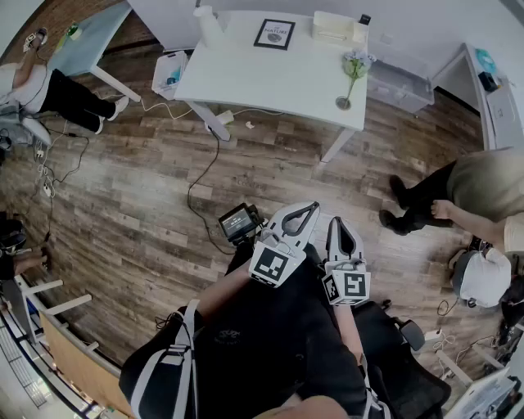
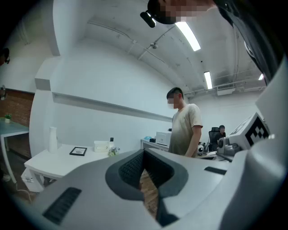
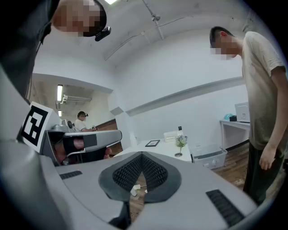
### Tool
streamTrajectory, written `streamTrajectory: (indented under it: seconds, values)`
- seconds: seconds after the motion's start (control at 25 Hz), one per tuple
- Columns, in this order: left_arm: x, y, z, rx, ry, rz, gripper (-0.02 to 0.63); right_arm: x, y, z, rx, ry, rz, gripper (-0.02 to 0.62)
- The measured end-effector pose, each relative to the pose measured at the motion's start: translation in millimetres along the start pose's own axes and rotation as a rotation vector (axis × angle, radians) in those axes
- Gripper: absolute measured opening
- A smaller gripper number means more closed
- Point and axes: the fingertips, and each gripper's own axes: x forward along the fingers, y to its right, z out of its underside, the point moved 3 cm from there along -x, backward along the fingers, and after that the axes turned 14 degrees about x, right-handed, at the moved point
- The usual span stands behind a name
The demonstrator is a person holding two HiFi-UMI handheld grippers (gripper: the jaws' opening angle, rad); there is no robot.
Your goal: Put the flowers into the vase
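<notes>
The left claw (image 1: 309, 209) and the right claw (image 1: 337, 223) lie nearest, held side by side and roughly level in front of the person's dark-clothed body. Each has its jaws closed together with nothing between them. In both gripper views the ribbed pads meet, and only wooden floor (image 1: 147, 188) shows below them.

The flowers (image 1: 356, 63), a small pale green-white bunch, stand in the vase (image 1: 345, 101). The vase is a clear stemmed glass, upright near the right-hand edge of the white tabletop (image 1: 270, 78), on the side facing the person. It is well apart from both claws.

Further back on the tabletop are a black-framed picture (image 1: 274, 34) lying flat, a white box (image 1: 332, 26) with a small dark-capped bottle (image 1: 363, 21) just beside it, and a tall white container (image 1: 206, 24) at the left.

A clear plastic bin (image 1: 399, 82) sits on the floor just right of the tabletop. A dark cable (image 1: 201, 172) trails across the boards. A person in a beige top (image 1: 483, 184) stands at the right.
</notes>
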Motion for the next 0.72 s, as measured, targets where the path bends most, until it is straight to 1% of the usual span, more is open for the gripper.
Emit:
streamTrajectory:
  seconds: [0.16, 0.32, 0.48, 0.64, 0.72]
  values:
    - [2, -11, -1, 0.002, 0.011, -0.024, 0.014, 9, -2, 4, -0.002, -0.009, -0.012, 0.015]
    - [7, -9, 0, 0.027, 0.020, -0.003, 0.014, 13, 3, 1, -0.010, 0.001, -0.011, 0.015]
    - [15, -7, -1, 0.015, 0.045, -0.002, 0.014, 9, 14, -1, -0.002, 0.016, 0.014, 0.015]
    - [25, -6, -1, 0.021, 0.066, -0.001, 0.014, 8, 22, -8, 0.010, 0.050, 0.009, 0.015]
    - [31, -6, 5, 0.018, 0.045, -0.003, 0.014, 11, 29, -8, 0.019, 0.047, 0.004, 0.015]
